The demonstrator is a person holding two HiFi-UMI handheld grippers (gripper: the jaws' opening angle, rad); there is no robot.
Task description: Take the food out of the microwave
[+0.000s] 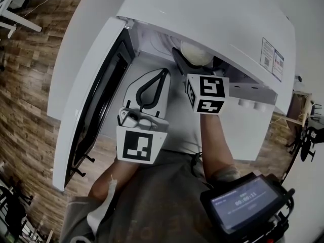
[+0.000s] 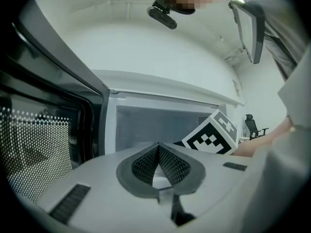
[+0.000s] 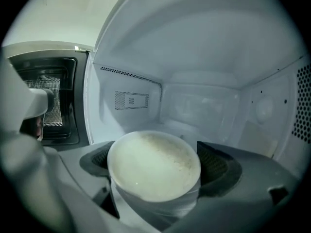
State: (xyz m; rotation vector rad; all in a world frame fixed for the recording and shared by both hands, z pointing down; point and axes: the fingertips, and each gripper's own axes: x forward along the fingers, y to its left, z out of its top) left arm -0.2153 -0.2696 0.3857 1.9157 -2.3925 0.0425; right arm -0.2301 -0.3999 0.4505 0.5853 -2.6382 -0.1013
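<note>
jaws on the right gripper (image 3: 156, 165) are gripping the food cup (image 1: 196, 53), the left gripper (image 2: 158, 152) ones are pressing together empty | tip: person's best off keeping it level, easing straight out of the microwave (image 1: 202, 14)
</note>
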